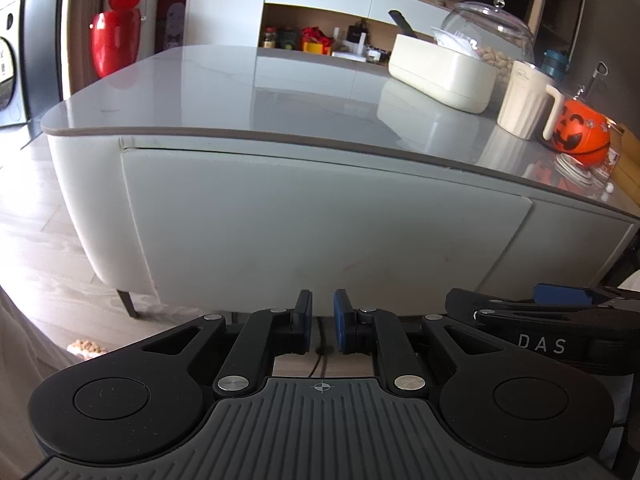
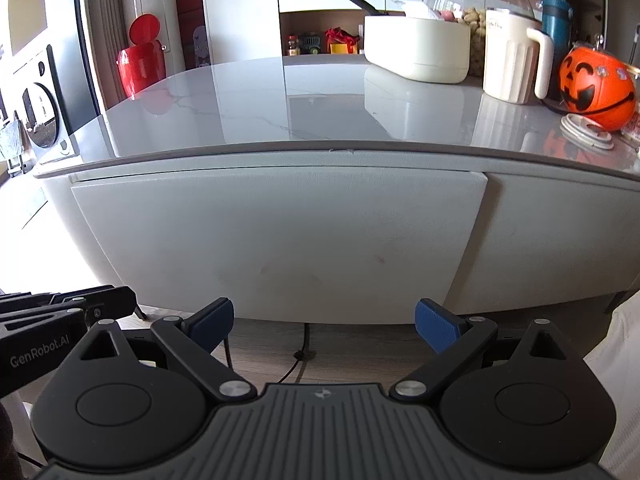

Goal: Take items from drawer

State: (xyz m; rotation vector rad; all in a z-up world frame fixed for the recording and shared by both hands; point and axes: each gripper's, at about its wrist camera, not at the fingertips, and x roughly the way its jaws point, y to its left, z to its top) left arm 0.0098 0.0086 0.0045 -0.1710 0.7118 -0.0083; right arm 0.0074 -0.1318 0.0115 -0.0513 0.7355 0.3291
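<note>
A white drawer front (image 1: 320, 220) fills the side of a low table with a grey glossy top (image 1: 240, 96); the drawer is closed and its contents are hidden. The same drawer front (image 2: 280, 240) faces me in the right wrist view. My left gripper (image 1: 323, 322) hovers in front of the drawer's lower edge, jaws shut with only a narrow gap and nothing between them. My right gripper (image 2: 324, 326) stands open before the drawer, nothing between its blue pads (image 2: 436, 326). The right gripper (image 1: 560, 312) also shows at the right of the left wrist view.
On the tabletop's right side stand a white box (image 1: 440, 76), a glass dome jar (image 1: 488, 24), a cream jug (image 1: 524, 100) and an orange pumpkin bucket (image 1: 580, 132). A red bin (image 1: 114, 36) stands behind the table. A dark cable (image 2: 300, 352) lies on the wooden floor.
</note>
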